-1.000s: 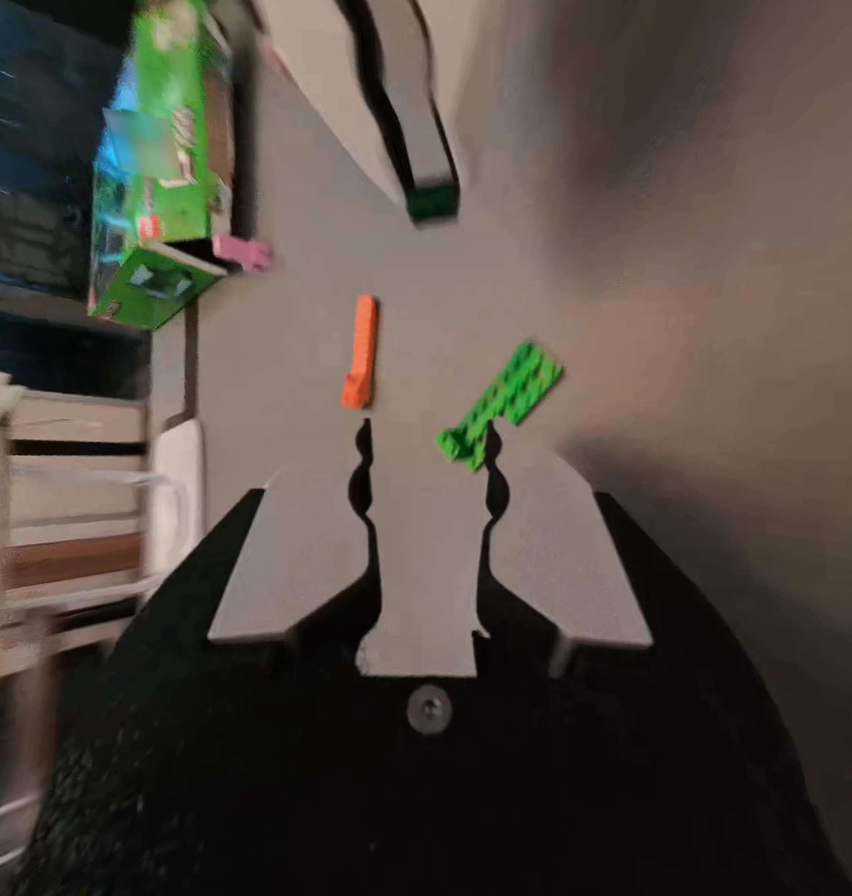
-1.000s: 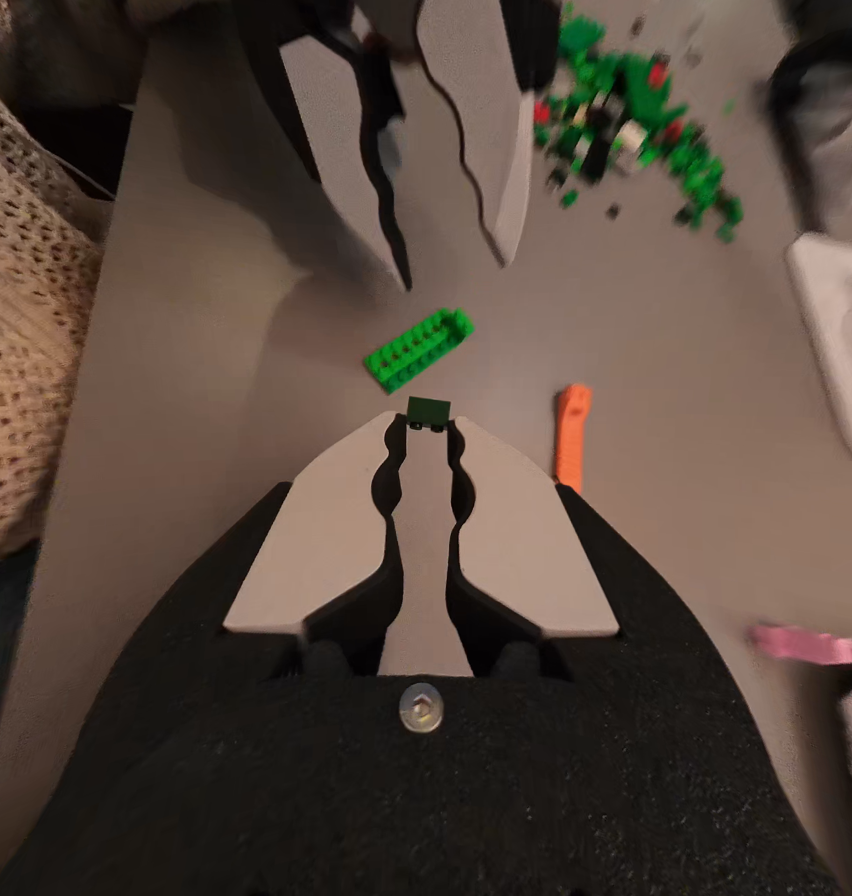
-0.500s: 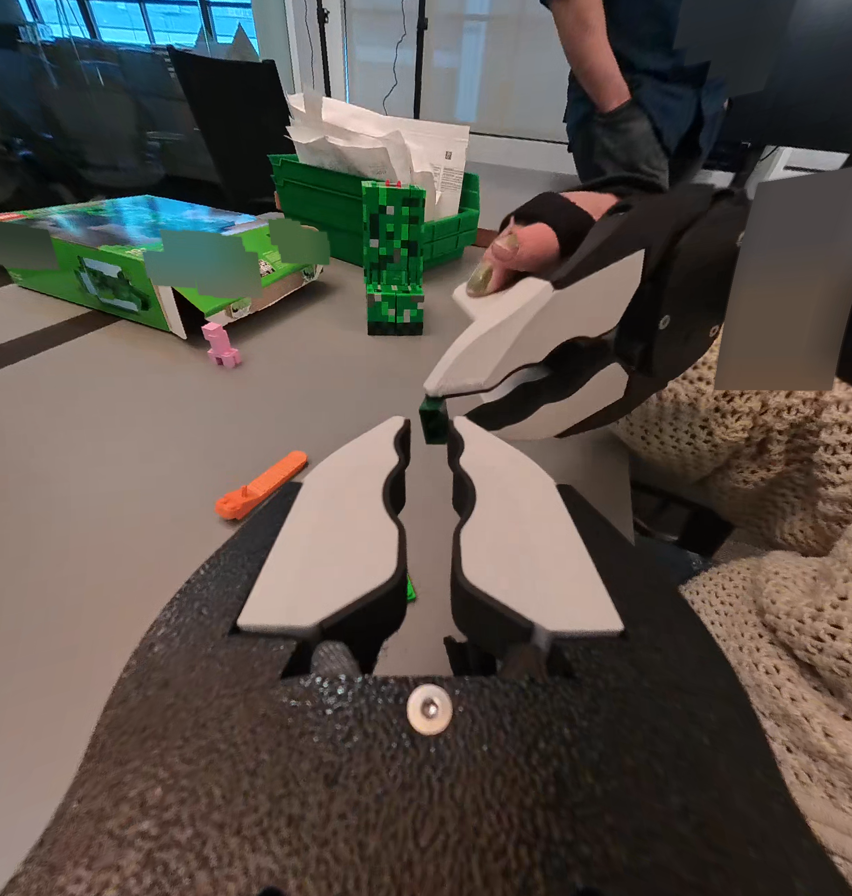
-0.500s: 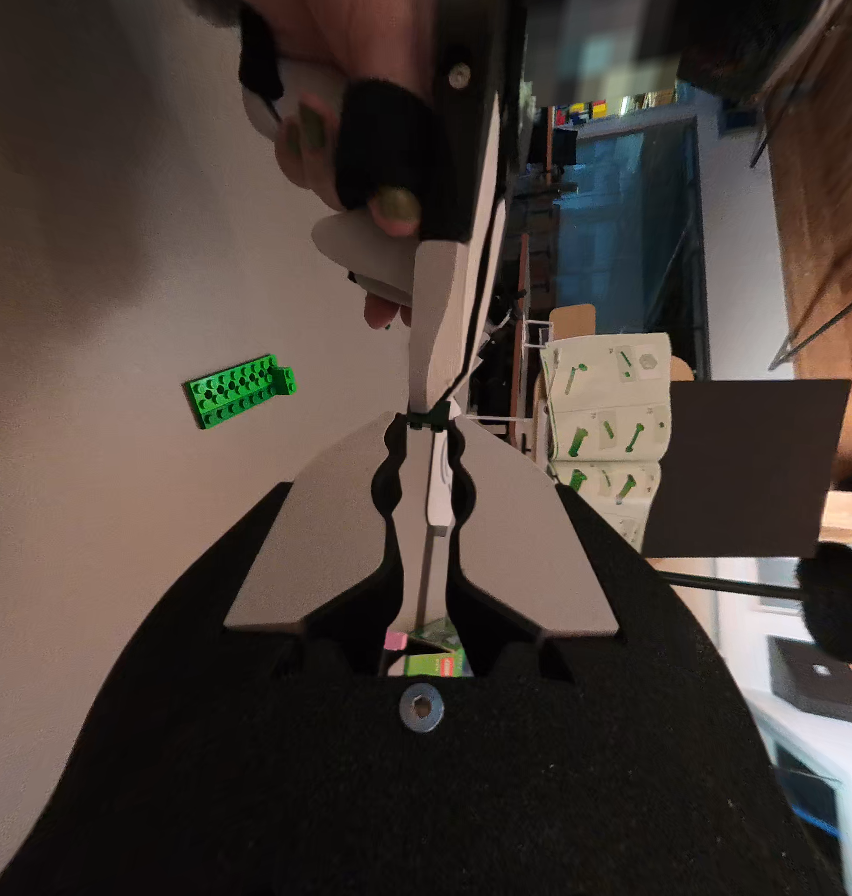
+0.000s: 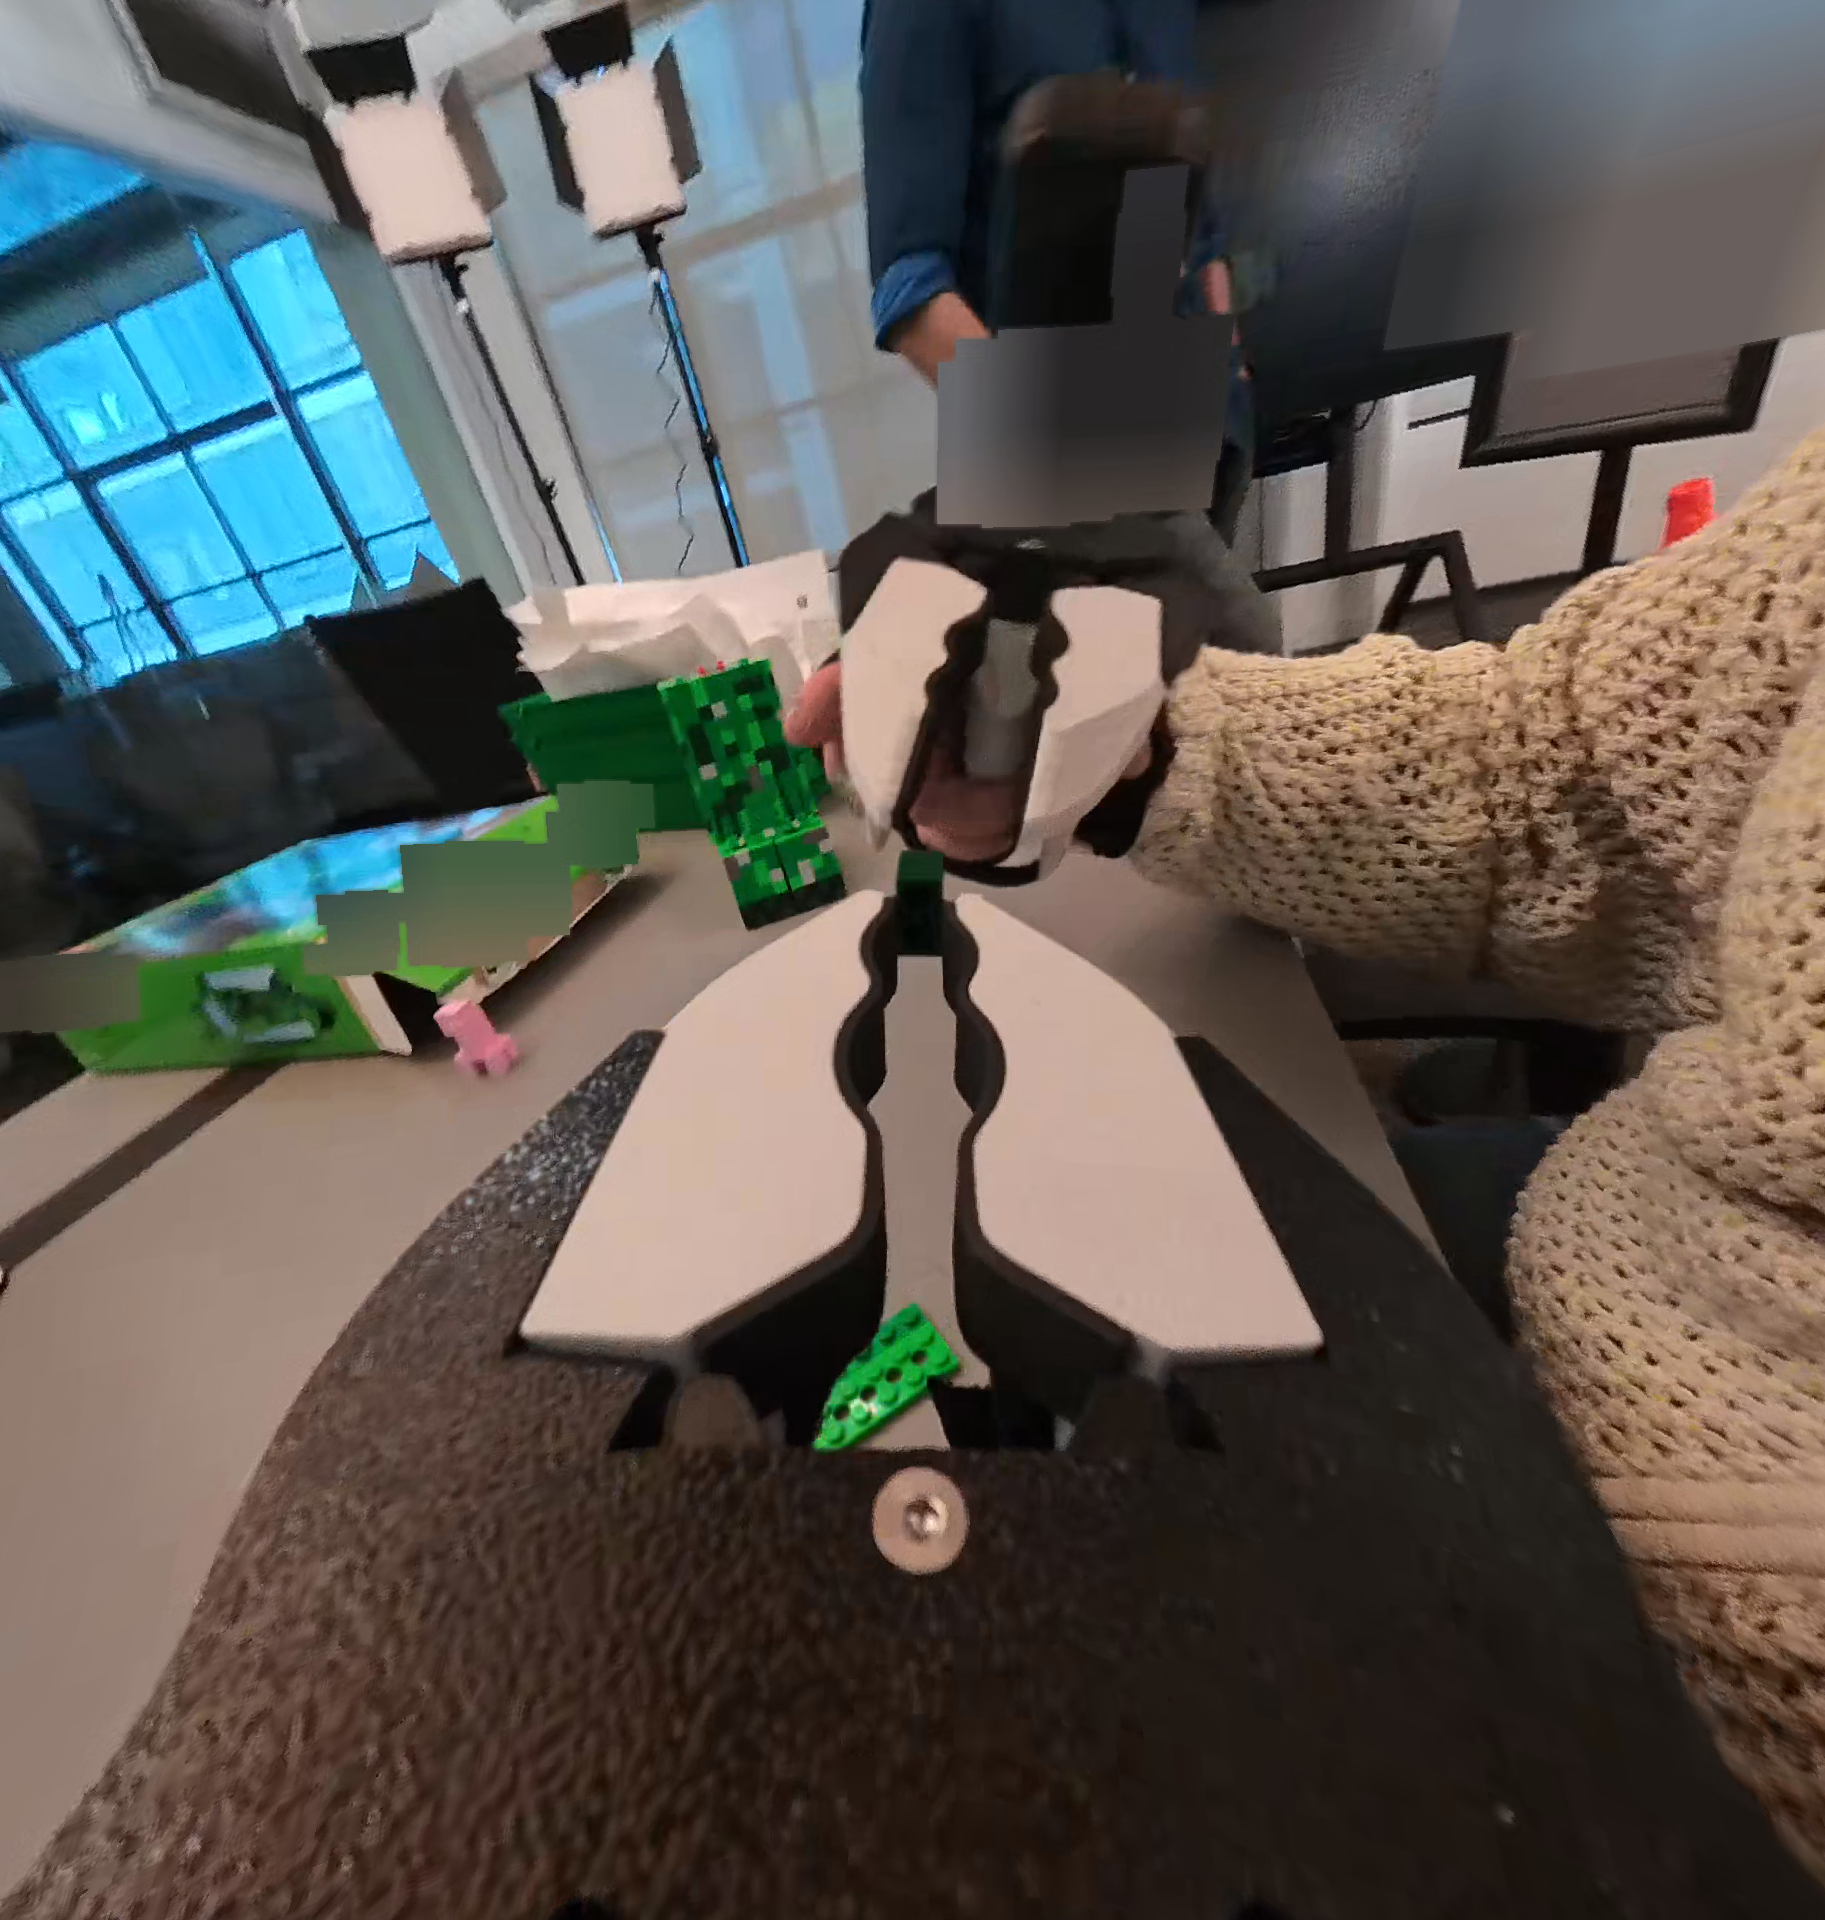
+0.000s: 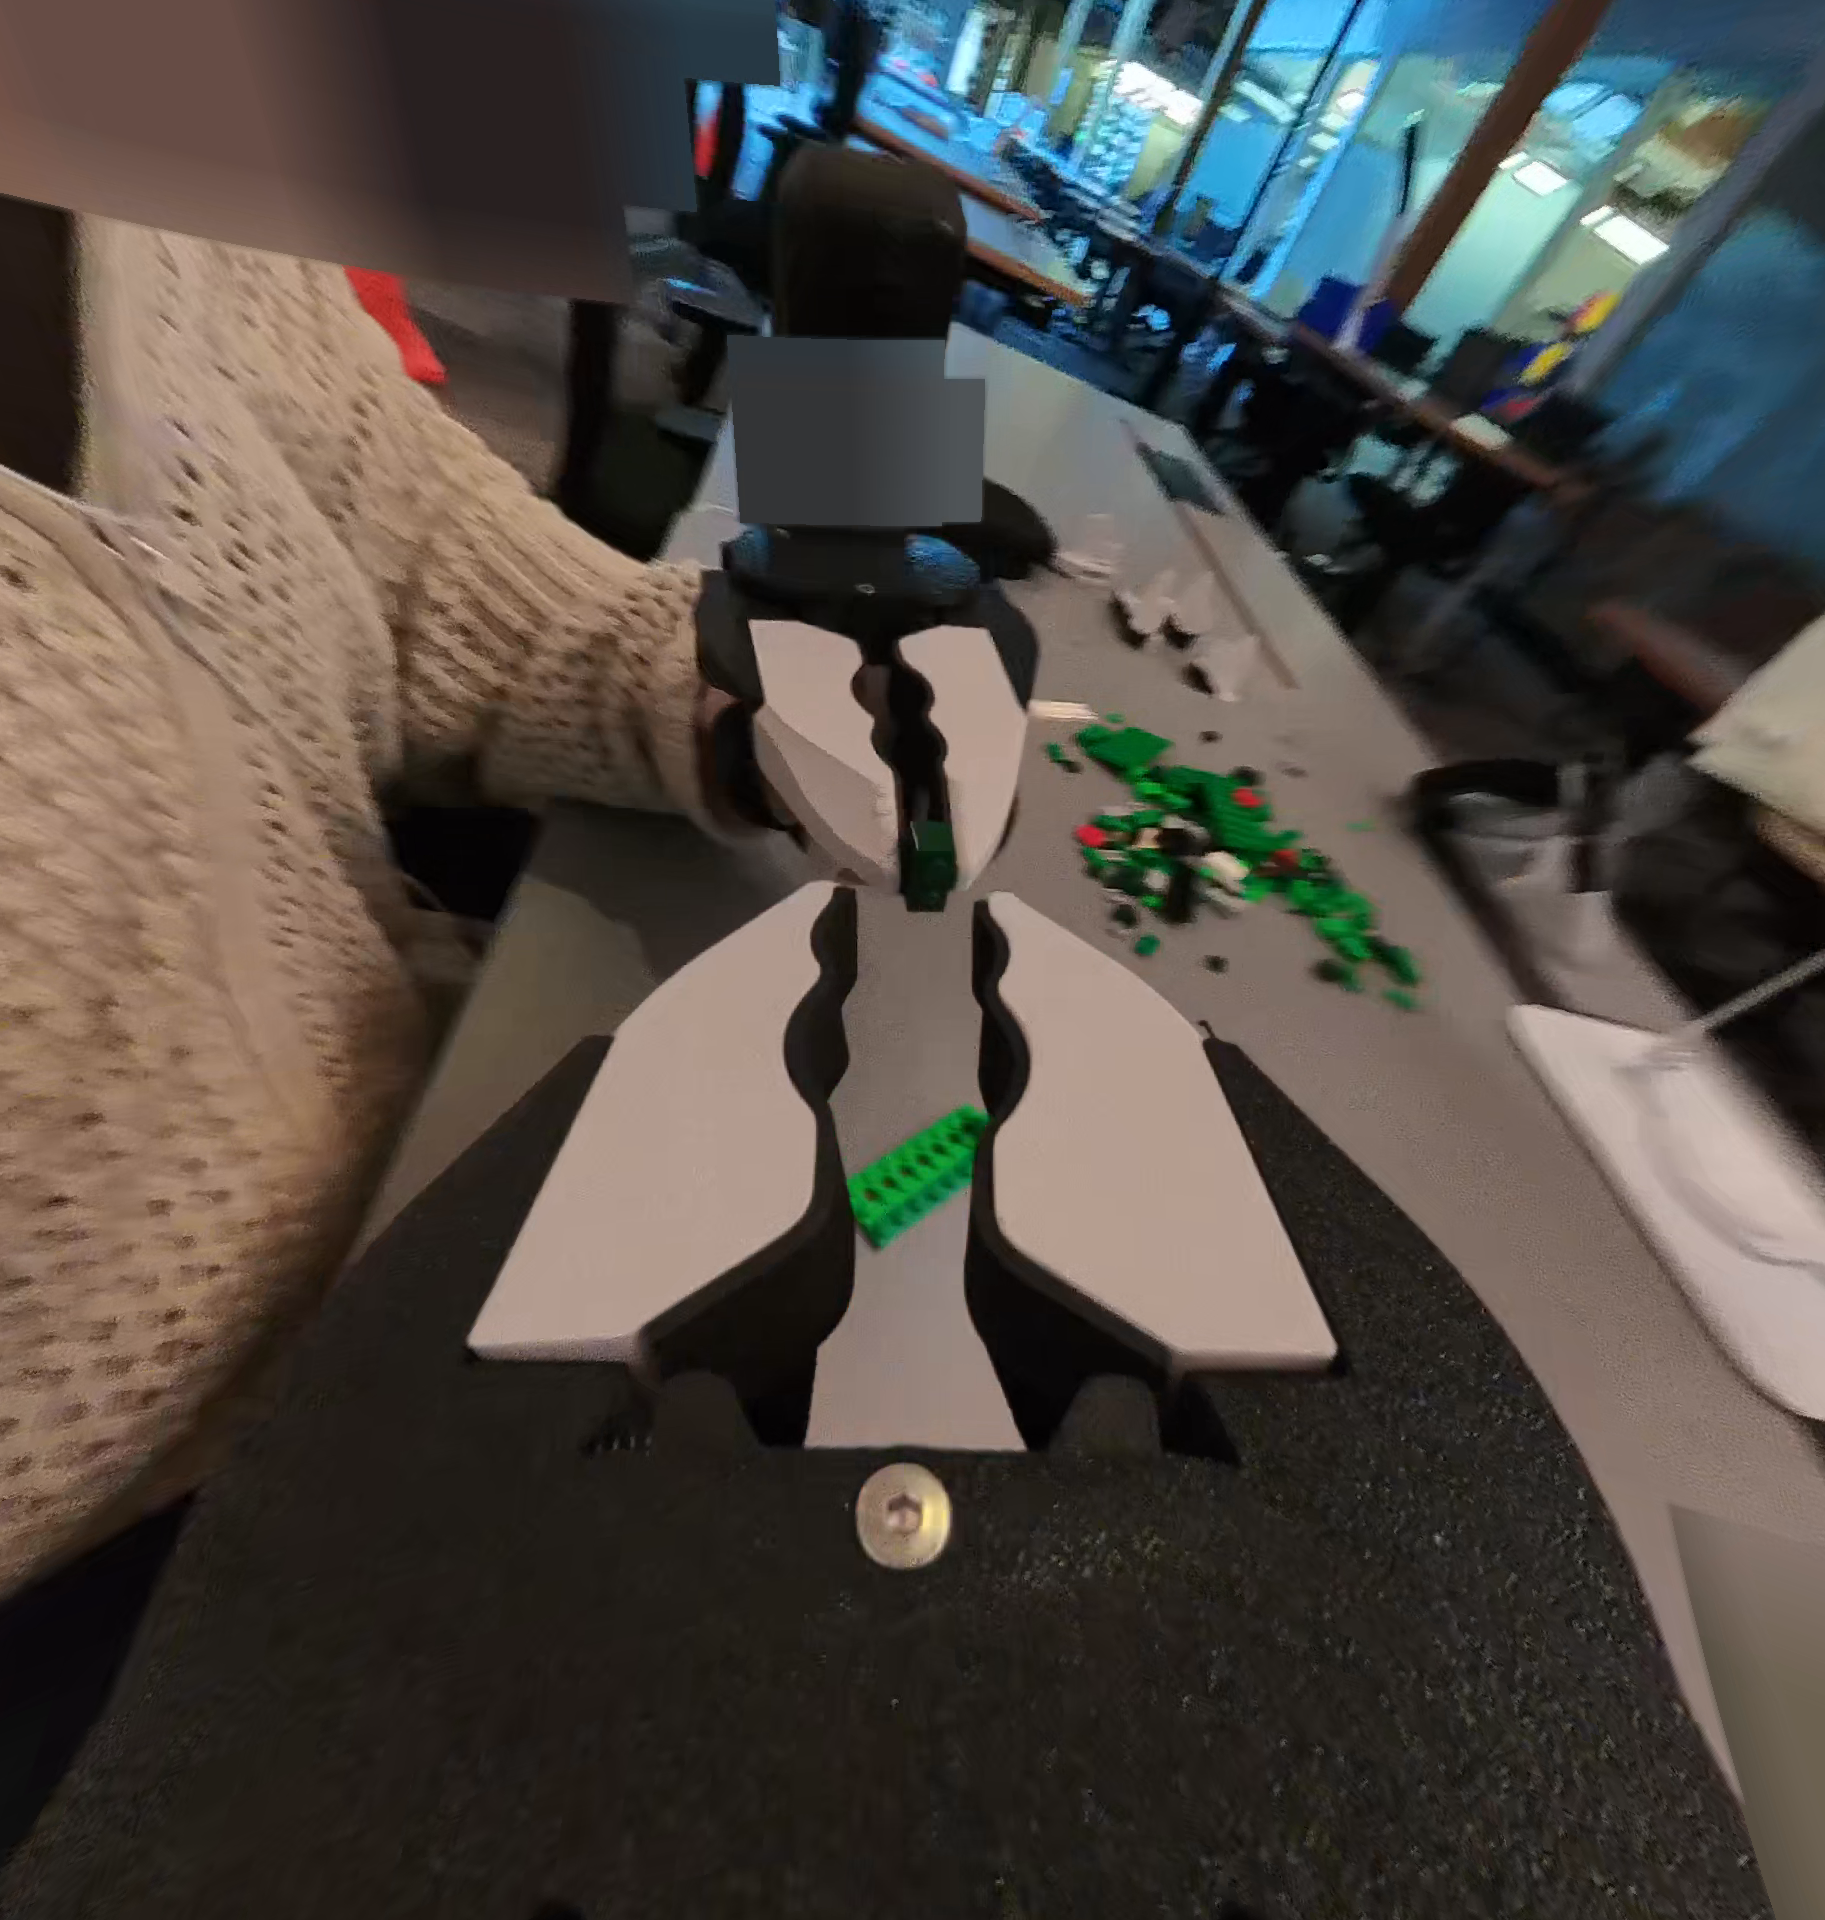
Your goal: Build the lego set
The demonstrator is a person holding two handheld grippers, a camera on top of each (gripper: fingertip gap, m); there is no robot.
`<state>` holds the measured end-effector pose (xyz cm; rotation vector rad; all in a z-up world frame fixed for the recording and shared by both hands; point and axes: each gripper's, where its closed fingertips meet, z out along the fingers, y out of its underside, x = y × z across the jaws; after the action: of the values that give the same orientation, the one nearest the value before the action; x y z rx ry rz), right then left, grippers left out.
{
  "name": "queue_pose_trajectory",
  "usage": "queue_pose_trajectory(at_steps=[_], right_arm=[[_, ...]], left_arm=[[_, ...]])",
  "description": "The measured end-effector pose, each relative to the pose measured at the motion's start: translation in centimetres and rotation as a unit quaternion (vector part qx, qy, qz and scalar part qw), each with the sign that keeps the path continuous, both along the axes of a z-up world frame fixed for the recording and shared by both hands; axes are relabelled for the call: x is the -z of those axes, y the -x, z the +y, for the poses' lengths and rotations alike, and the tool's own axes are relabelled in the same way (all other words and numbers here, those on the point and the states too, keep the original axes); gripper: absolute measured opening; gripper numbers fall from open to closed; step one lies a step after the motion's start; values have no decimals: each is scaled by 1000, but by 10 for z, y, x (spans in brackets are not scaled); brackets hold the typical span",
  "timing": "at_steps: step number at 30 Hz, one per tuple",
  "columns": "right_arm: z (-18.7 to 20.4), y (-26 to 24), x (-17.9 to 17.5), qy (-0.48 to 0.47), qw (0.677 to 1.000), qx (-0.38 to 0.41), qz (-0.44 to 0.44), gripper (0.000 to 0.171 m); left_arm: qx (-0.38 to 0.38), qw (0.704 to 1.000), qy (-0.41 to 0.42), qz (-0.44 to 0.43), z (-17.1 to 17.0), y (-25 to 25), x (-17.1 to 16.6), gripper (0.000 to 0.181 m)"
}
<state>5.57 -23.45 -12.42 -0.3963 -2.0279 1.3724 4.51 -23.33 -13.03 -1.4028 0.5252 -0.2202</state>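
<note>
From my remote station, the scene around the grey table [image 5: 212, 1226]: far left of the bright green plate [image 5: 892, 1377], a green set box [image 5: 295, 977] lies on its side with a small pink figure [image 5: 480, 1037] just beside its open end. Behind stands a built green block figure [image 5: 768, 790], in front of a green bin of papers [image 5: 596, 727]. In the right wrist view, a pile of loose green, red and white pieces [image 6: 1230, 842] lies scattered to the plate's far right, a white tray [image 6: 1697, 1195] nearer the edge. A knit sleeve [image 6: 212, 727] fills the left of that view.

My left gripper [image 5: 920, 920] is clamped on a small dark green brick [image 5: 918, 904], held in the air above the plate. My right gripper [image 6: 913, 904] faces it tip to tip, fingers spread, gripping nothing, just short of the brick. The plate lies flat on the table, below both grippers.
</note>
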Motion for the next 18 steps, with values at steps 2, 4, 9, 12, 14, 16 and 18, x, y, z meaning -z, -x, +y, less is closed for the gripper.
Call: queue_pose_trajectory(at_steps=[2,4,9,12,14,16,18], right_arm=[[-6,-3,3,10,999,-25,-31,19],[-9,-3,5,9,999,-31,-35,16],[-13,-2,3,21,998,-43,-38,12],[-13,-3,5,21,998,-47,-44,9],[-13,-1,8,8,998,-44,-46,8],[-13,-1,10,2,997,-46,-54,7],[-11,2,12,-7,997,-41,-63,7]], left_arm=[[14,1000,-15,11,-3,-6,-3,7],[25,999,-22,15,-4,-10,-4,7],[30,999,-25,27,-4,-14,-2,7],[31,999,-24,33,-4,-16,0,7],[31,999,-23,32,-3,-16,0,7],[33,999,-19,28,-3,-15,2,7],[30,999,-3,13,-1,-12,4,7]])
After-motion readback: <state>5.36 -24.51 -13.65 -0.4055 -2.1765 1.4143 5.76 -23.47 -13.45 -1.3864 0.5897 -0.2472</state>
